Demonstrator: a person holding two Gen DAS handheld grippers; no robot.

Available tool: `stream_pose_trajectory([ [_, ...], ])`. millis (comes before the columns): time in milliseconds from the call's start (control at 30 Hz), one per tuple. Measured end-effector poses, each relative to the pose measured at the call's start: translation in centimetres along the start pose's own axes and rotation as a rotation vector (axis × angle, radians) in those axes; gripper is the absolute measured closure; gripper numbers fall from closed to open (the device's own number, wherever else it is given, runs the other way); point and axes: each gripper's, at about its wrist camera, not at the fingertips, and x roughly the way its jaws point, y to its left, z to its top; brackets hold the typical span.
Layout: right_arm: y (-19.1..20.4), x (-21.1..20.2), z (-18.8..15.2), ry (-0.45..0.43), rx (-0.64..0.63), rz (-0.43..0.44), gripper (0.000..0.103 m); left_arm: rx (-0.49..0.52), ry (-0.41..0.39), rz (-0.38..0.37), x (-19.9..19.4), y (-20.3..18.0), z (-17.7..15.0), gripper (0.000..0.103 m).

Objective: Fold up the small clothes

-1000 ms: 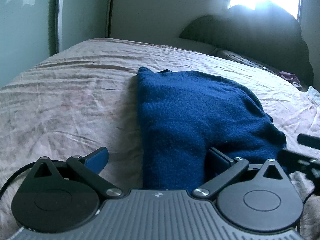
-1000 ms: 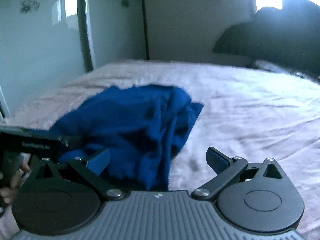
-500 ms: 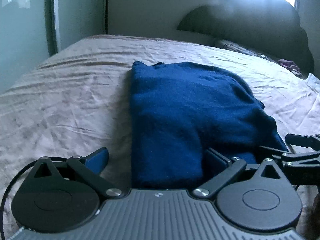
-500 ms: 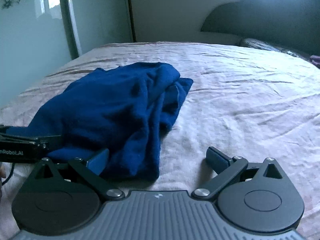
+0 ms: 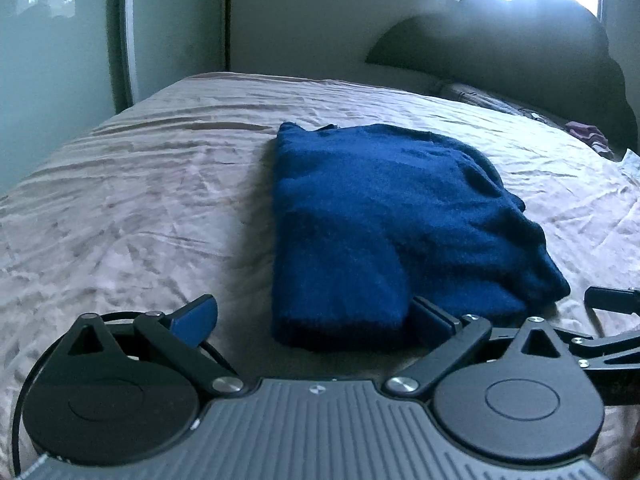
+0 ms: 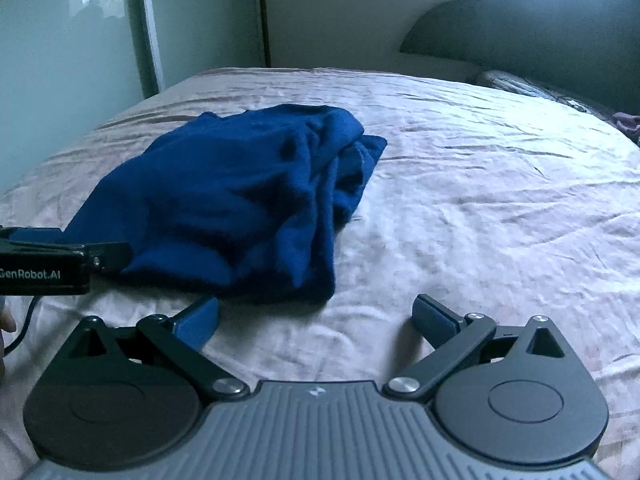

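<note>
Blue knit garment [image 5: 384, 224] lies on the bed [image 5: 132, 208], on a wrinkled pale pink sheet, roughly mid-bed toward the near edge. From the left wrist view it reads as a folded block: straight left edge, near hem squared off, the right side sloping and more rumpled. From the right wrist view the same garment [image 6: 240, 204] sits left of centre, its right flank bunched into loose vertical folds, with a small flap sticking out at the far right corner. Left tool [image 5: 312, 314]: fingers spread wide, nothing between them; the near hem of the garment lies just ahead of the gap, and the right finger [image 5: 434, 316] sits right at the hem's corner; contact cannot be judged. Right tool [image 6: 316, 316]: fingers likewise spread apart and empty, over bare sheet just right of the garment; its left finger [image 6: 198, 320] is close to the garment's near edge but apart from it. The right tool's linkage shows at the right border of the left view [image 5: 608, 320], and the left tool's body enters the right view at the left border [image 6: 44, 264], beside the garment. Dark headboard [image 5: 500, 56] at the far end of the bed; small heap of purplish cloth [image 5: 588, 134] near the far right side. Pale wall and a wardrobe door [image 6: 60, 52] on the left.
</note>
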Motion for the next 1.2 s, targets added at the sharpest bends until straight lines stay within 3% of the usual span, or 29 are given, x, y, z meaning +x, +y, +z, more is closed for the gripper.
stream_pose_trajectory([
  [367, 1.1, -0.5, -0.7, 0.013, -0.002, 0.02, 0.0, 0.014, 0.008, 0.014, -1.2, 0.4, -1.0, 0.001],
  [800, 2.6, -0.8, -2.1, -0.022, 0.012, -0.052, 0.0, 0.054, -0.021, 0.042, -2.2, 0.5, -2.7, 0.0],
  [1200, 2.6, -0.8, -2.2, -0.027, 0.011, -0.057, 0.0, 0.058, -0.015, 0.046, -2.0, 0.8, -3.3, 0.0],
])
